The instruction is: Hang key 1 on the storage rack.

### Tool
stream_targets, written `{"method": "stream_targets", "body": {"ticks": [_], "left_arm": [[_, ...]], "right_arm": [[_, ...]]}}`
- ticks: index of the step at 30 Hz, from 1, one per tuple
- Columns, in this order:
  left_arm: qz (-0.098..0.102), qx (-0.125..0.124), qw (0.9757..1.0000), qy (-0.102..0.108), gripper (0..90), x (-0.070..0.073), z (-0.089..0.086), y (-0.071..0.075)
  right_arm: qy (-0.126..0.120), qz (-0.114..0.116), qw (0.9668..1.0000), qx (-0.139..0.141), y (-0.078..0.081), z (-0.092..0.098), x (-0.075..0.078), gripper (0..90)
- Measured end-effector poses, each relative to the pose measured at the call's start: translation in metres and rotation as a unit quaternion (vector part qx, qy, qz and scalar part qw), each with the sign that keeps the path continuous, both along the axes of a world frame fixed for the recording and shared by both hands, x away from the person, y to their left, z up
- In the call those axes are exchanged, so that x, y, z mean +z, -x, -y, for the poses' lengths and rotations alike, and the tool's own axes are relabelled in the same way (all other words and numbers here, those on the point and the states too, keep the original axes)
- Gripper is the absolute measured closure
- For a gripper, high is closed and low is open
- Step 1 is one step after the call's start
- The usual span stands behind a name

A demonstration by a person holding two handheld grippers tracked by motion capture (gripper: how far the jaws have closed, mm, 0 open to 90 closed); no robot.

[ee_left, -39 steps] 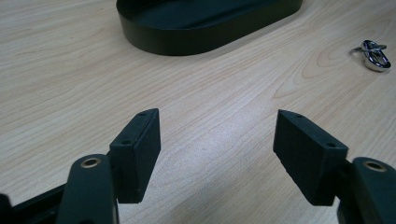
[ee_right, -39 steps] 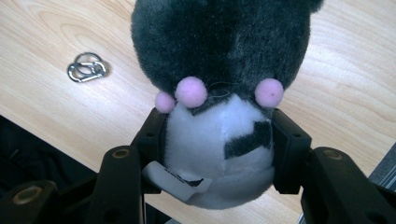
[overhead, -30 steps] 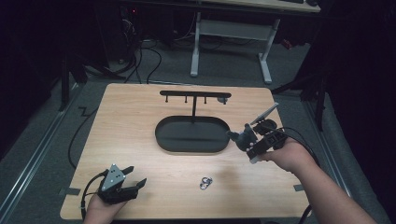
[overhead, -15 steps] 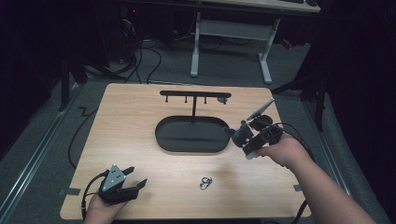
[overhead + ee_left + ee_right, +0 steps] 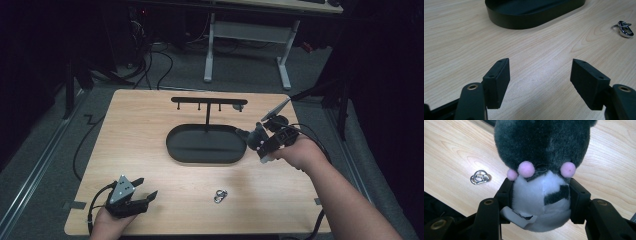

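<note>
Wooden table (image 5: 150, 125) in a pretty dark room, with a black oval tray (image 5: 206, 144) and hook stand in the middle. Right gripper (image 5: 540, 192) has its jaws clamped on a grey-and-white plush toy (image 5: 541, 157), held up just off the tray's right end. Left gripper (image 5: 540, 82) sits wide apart, nothing in it, near the front-left corner. Small metal clip (image 5: 220, 196) lies on the wood between them.

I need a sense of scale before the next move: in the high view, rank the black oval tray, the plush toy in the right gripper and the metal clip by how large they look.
1. black oval tray, by far the largest.
2. plush toy, held in the right gripper; it sits above the table, nearer the camera, so it may look slightly bigger than it is.
3. metal clip, clearly the smallest.
</note>
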State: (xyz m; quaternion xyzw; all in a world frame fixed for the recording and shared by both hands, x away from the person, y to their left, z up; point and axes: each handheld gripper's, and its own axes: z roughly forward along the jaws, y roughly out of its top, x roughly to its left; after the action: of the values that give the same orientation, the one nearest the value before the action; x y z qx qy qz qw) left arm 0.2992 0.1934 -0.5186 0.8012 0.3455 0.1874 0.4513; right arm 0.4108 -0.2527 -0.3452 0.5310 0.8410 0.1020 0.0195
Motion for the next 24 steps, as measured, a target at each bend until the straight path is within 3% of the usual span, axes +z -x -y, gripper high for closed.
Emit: {"method": "stream_targets", "body": {"ticks": [14,24], "left_arm": [[0.0,-0.003,1.0,-0.002,32.7,-0.001,0.002,0.0],[0.002,-0.005,1.0,-0.003,32.7,0.0,0.001,0.001]], "right_arm": [[0.005,-0.006,1.0,-0.006,-0.01,0.003,0.004,49.5],[0.009,0.003,0.9999,-0.004,-0.025,-0.006,0.021,49.5]]}}
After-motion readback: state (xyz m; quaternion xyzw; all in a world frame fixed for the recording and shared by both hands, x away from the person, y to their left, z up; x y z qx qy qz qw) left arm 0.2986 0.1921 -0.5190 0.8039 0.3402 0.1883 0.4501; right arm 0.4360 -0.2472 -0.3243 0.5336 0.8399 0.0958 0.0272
